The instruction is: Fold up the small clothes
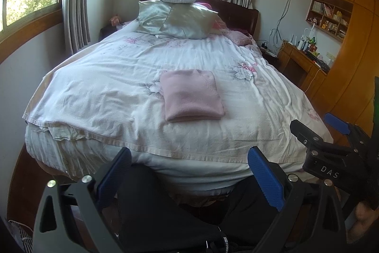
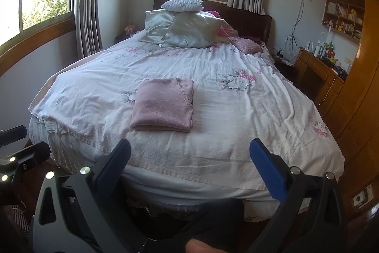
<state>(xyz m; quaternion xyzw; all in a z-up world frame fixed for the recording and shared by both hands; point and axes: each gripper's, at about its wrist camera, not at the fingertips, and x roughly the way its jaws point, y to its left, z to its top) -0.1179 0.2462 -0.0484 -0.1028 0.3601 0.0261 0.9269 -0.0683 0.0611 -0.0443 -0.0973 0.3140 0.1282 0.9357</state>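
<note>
Hovering off bed foot w/ left gripper & right gripper both gaping wide, empty; folded pink sweater sitting mid-bed. Risk: regrabbing, soft bedding bunching, fold undoing.

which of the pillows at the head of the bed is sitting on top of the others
The small white striped pillow rests highest, on top of the two shiny silver-green satin pillows that lean against each other below it.
</note>
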